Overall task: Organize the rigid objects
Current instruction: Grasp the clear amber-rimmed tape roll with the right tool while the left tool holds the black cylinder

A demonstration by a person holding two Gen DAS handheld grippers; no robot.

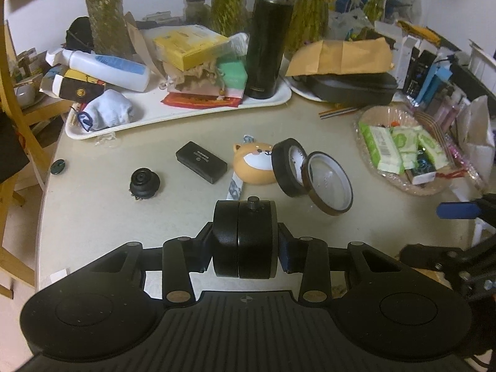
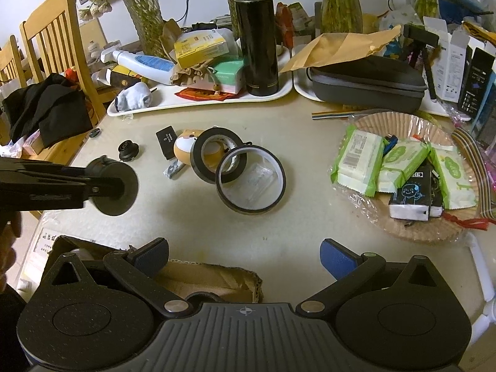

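My left gripper (image 1: 245, 241) is shut on a black round disc-shaped object (image 1: 245, 238) with a small knob on top, held above the table; it also shows in the right wrist view (image 2: 113, 186). My right gripper (image 2: 245, 259) is open and empty above a cardboard box (image 2: 214, 282) at the table's near edge. On the table lie two tape rolls, one black (image 1: 286, 167) (image 2: 217, 158) and one brown (image 1: 328, 183) (image 2: 251, 179), an orange dog-shaped case (image 1: 252, 167) (image 2: 186, 148), a black rectangular box (image 1: 201, 161) (image 2: 166, 141) and a small black lens (image 1: 144, 183) (image 2: 126, 149).
A white tray (image 1: 173, 114) with a black thermos (image 1: 268, 37), bottle and boxes stands at the back. A second tray holds a grey case (image 2: 369, 83). A paper basket of tissue packs (image 2: 403, 170) sits at right. Wooden chairs (image 2: 49, 46) stand at left.
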